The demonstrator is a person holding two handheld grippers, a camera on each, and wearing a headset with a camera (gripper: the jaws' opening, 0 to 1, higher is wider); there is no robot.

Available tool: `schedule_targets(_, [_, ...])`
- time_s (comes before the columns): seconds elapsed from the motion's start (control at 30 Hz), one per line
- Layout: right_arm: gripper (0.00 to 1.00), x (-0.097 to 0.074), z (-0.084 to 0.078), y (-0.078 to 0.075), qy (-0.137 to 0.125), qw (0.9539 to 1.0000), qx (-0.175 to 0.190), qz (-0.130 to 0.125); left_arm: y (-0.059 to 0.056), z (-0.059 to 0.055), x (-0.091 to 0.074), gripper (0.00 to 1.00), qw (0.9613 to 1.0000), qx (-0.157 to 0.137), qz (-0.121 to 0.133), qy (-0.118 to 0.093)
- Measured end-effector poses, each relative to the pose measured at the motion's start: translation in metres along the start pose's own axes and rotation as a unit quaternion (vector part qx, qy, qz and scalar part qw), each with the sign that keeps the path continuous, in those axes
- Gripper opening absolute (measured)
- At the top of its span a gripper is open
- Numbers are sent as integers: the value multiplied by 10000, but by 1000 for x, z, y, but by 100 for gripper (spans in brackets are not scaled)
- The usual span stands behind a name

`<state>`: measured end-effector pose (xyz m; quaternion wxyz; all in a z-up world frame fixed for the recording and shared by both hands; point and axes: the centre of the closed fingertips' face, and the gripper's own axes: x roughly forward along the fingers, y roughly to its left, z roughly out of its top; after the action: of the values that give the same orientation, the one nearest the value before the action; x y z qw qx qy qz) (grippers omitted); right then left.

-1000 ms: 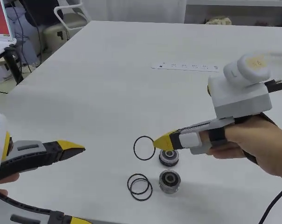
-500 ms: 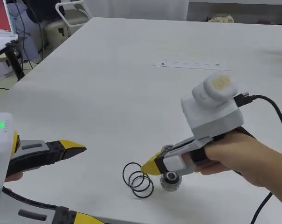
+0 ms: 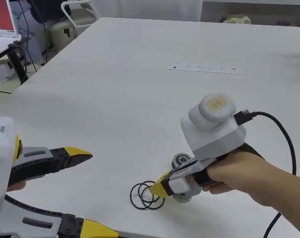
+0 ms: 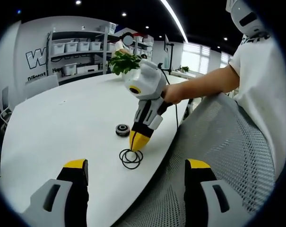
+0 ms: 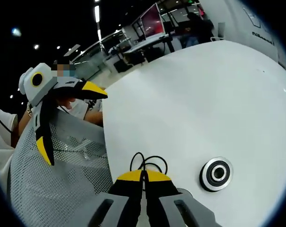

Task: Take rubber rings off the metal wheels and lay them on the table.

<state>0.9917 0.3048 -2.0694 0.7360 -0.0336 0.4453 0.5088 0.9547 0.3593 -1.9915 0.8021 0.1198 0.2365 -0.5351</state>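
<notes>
Downward tilts right hand-held gripper (image 3: 157, 190), pinching rubber ring (image 3: 146, 195).

Tally off my feed:
- Tools: two, left tool (image 3: 102, 194) and right tool (image 3: 153, 189).
- Metal wheels (image 3: 181, 160): two, the second mostly tucked under the right tool.
- Rubber rings (image 3: 145, 195): one overlapping pile, three as best I can count.
- Power strip (image 3: 205, 69): one.
- Table (image 3: 140, 89): one.
</notes>
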Motion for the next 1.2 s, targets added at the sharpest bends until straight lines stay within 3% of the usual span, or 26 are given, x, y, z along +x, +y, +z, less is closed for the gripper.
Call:
schedule_targets(0.3, [0,1,-4,-6,104,9993,-291,-231,0,-1,0,81,10000,-43,17,1])
schedule_targets(0.63, [2,-6,5,-9,-68,9989,-351,-317,1,-1,1,81,10000,-76,36,2])
schedule_targets(0.97, [2,-25,23,-17,-471,9974,-255,-472,1,-1,1,81,10000,-79,40,-3])
schedule_targets(1.2, [6,-44,37,-29,-898,9937,-126,-655,2,-4,2,81,9999,-129,48,54])
